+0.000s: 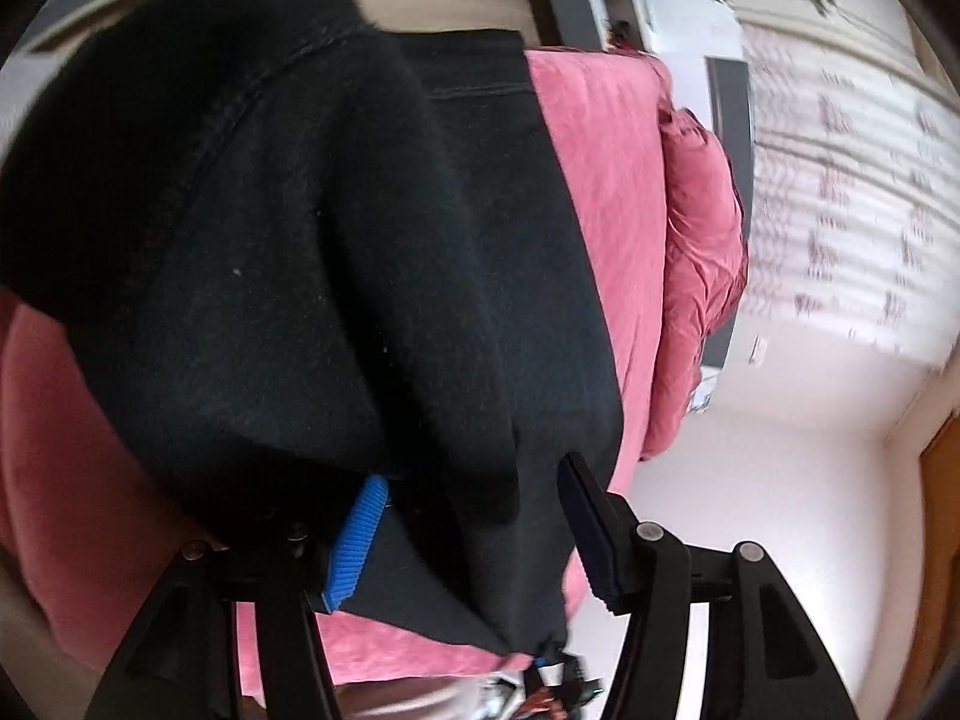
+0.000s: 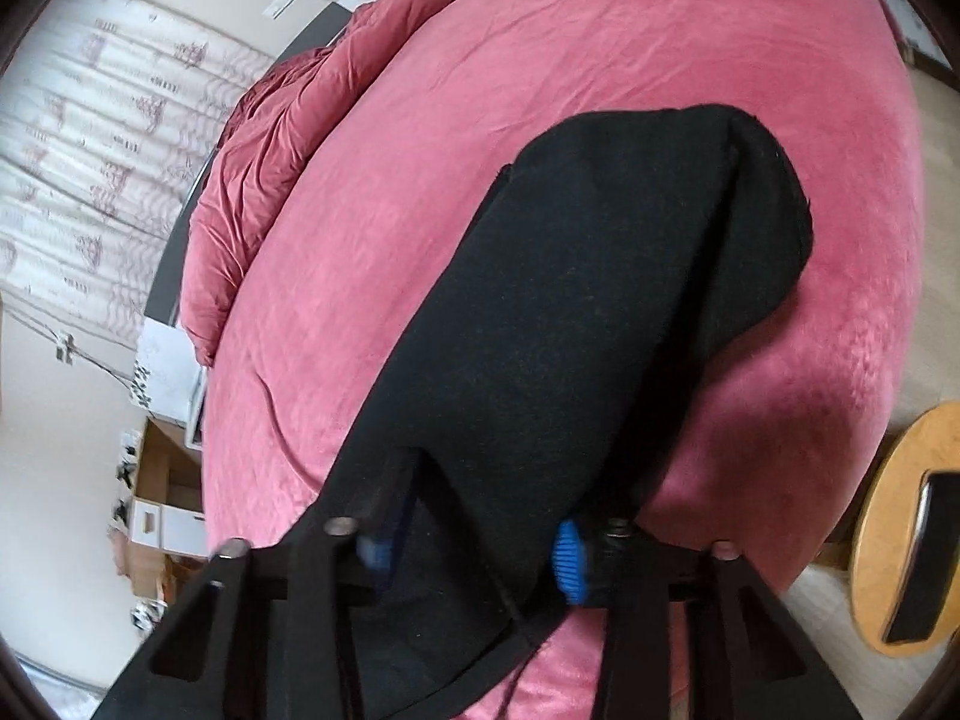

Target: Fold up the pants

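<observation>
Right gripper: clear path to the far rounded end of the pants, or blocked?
Probably not right now: the right gripper has the pants bunched between its fingers, so it looks occupied. Nothing else sits on the bed in between.

One pair of black pants (image 1: 336,252) lies on one bed (image 2: 600,48) covered in pink. One bunched pink blanket (image 2: 276,138) sits at the bed's far end. Two claws appear, one left claw (image 1: 474,534) and one right claw (image 2: 474,546). One round wooden stool (image 2: 882,540) stands beside the bed.
</observation>
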The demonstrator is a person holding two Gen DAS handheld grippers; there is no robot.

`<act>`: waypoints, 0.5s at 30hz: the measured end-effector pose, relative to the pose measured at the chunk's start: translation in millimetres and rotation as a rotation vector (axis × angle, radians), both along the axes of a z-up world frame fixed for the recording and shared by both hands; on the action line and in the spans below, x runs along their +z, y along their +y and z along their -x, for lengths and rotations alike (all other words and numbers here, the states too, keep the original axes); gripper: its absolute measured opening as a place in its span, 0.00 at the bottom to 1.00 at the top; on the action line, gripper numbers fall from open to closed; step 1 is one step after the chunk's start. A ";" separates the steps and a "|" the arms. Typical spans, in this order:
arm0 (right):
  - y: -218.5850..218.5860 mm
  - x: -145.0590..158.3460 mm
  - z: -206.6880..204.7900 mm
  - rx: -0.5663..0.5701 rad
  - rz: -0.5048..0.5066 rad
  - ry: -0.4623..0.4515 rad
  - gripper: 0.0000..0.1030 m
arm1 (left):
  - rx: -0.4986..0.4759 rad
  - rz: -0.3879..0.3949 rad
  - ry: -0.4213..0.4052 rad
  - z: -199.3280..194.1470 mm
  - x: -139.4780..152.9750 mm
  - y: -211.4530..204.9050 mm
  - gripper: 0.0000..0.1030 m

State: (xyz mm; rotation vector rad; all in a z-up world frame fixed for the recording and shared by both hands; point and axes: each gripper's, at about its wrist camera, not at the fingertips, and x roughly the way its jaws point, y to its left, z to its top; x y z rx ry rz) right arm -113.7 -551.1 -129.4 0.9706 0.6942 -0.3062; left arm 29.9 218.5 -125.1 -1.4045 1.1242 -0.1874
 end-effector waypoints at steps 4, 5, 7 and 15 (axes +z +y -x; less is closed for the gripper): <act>-6.1 0.9 -9.7 -0.001 -0.016 0.047 0.11 | 0.058 0.140 0.095 2.5 -10.5 -4.3 0.41; -8.2 2.7 -12.8 -0.003 -0.028 0.053 0.09 | 0.077 0.188 0.122 1.9 -12.2 -5.2 0.33; -12.2 11.1 -24.1 -0.005 -0.048 0.073 0.08 | 0.084 0.182 0.152 -2.6 -7.2 -3.0 0.16; -13.0 93.8 -72.7 0.053 -0.038 -0.056 0.07 | -0.018 0.044 -0.076 -57.9 79.1 -7.3 0.10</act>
